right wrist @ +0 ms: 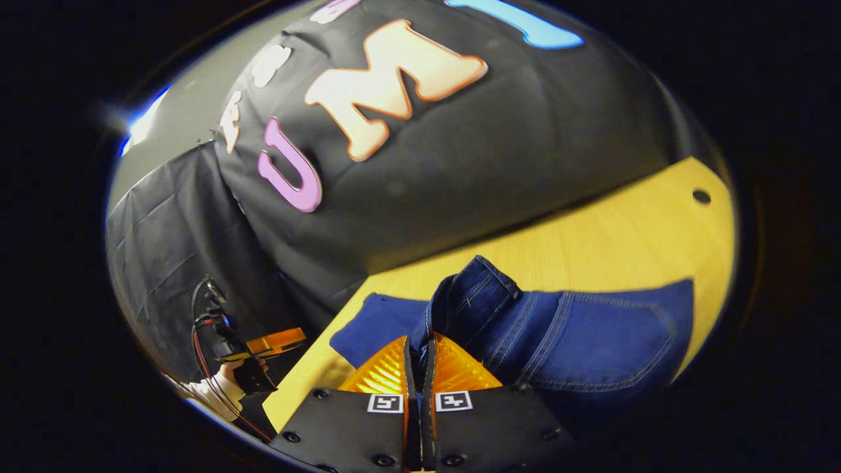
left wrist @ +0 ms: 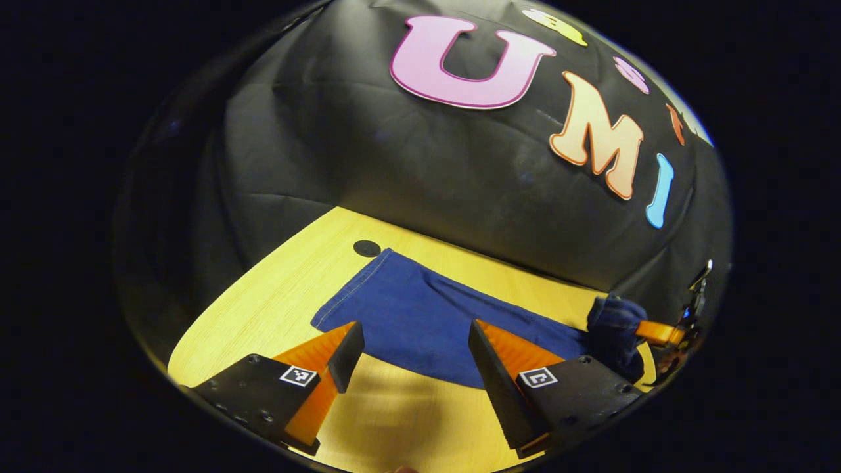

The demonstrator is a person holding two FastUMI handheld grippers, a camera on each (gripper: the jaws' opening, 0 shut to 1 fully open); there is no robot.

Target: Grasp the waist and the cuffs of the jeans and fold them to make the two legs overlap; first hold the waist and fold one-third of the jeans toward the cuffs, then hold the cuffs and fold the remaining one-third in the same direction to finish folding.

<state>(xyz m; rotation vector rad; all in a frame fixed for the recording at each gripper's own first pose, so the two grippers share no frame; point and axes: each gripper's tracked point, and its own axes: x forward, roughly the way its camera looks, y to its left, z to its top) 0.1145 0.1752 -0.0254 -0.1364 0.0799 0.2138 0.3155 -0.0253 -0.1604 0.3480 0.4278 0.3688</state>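
Dark blue denim jeans are lying flat on the yellow wooden table. Right gripper is pinching the waist edge, jaws closed on it. Left gripper is hovering w/ jaws wide, empty, near the cuff. Denim's probably heavy, floppy; grip hems.

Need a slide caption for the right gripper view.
Right gripper, jaws shut on the waist of the jeans, lifting it off the wooden table.
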